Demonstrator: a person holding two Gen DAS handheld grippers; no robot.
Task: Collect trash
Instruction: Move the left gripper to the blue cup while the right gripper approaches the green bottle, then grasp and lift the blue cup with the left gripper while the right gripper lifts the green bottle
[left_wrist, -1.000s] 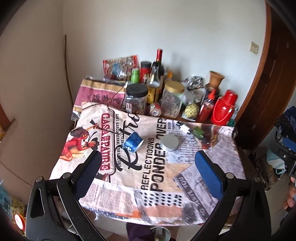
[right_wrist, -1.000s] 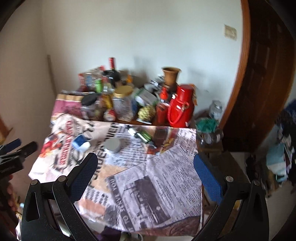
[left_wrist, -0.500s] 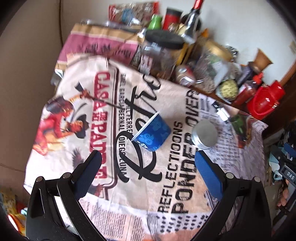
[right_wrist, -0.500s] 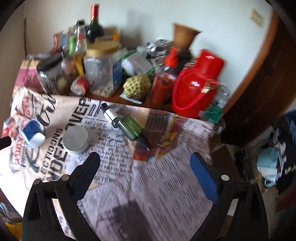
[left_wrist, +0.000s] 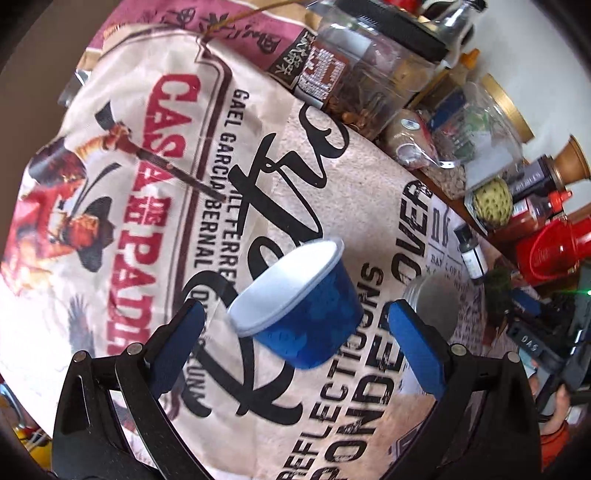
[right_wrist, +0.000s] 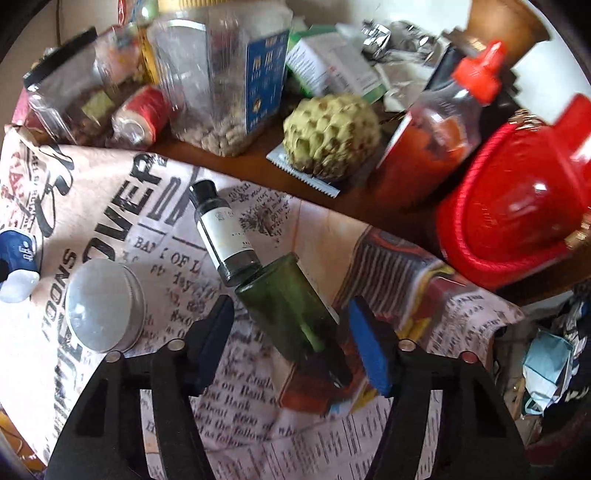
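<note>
- The left gripper (left_wrist: 295, 328) has its blue-padded fingers spread wide on either side of a blue paper cup (left_wrist: 301, 302), touching neither wall.
- The cup lies tipped on its side on the printed cloth (left_wrist: 147, 155) covering the bench; its white interior and rolled rim face up and to the left, and its blue wall carries a faint darker pattern.
- Just right of the cup sits a round, flat metal tin (left_wrist: 432, 306) with a matte silver lid.
- The right gripper (right_wrist: 291, 325) is also apart, its fingers straddling a dark green glass bottle (right_wrist: 291, 317) that lies on its side on the newsprint-patterned cloth; no pad touches it.
- A smaller dark bottle (right_wrist: 225, 236) with a white label and black cap lies touching the far end of the green one.
- Beyond the cloth edge stand a bumpy green custard apple (right_wrist: 332, 136), a clear plastic jar (right_wrist: 225, 74) of beans, a red-capped sauce bottle (right_wrist: 432, 125) and a glossy red jug (right_wrist: 524, 206).
</note>
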